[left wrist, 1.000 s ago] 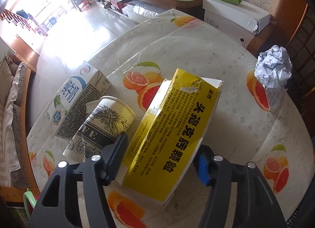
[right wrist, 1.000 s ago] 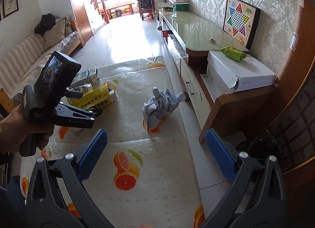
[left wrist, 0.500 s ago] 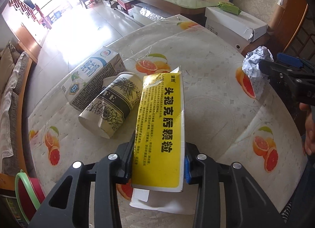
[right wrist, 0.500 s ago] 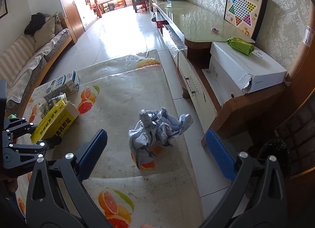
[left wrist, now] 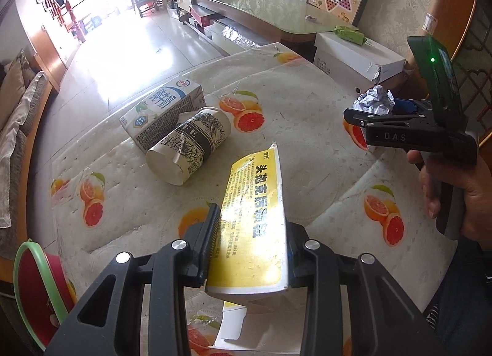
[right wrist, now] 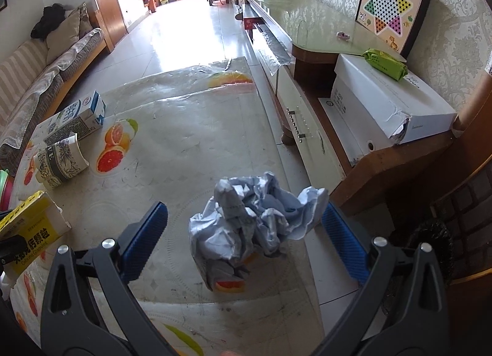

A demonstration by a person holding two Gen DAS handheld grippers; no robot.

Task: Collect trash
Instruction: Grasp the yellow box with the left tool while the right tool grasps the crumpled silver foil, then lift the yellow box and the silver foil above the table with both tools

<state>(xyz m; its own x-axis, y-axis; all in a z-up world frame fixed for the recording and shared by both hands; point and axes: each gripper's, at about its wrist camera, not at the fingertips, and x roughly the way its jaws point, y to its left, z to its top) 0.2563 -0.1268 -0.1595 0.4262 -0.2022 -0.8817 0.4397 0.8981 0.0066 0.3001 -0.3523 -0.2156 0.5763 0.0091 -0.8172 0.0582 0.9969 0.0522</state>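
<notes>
My left gripper (left wrist: 250,239) is shut on a yellow medicine box (left wrist: 255,220) and holds it above the table; the box also shows at the left edge of the right wrist view (right wrist: 29,230). A paper cup (left wrist: 189,148) lies on its side against a milk carton (left wrist: 163,113). My right gripper (right wrist: 243,236) is open, its blue pads on either side of a crumpled paper ball (right wrist: 255,223) on the table near the right edge. The ball (left wrist: 373,102) and right gripper (left wrist: 396,128) show in the left wrist view.
The table has a grapefruit-print cloth (left wrist: 307,128). A red bin with a green rim (left wrist: 37,288) stands at its left. A white cardboard box (right wrist: 384,100) sits on a low wooden cabinet to the right. A black bin (right wrist: 436,248) stands on the floor there.
My left gripper has closed on the yellow box and lifted it back from the cup. My right gripper has moved forward until the paper ball sits between its open fingers.
</notes>
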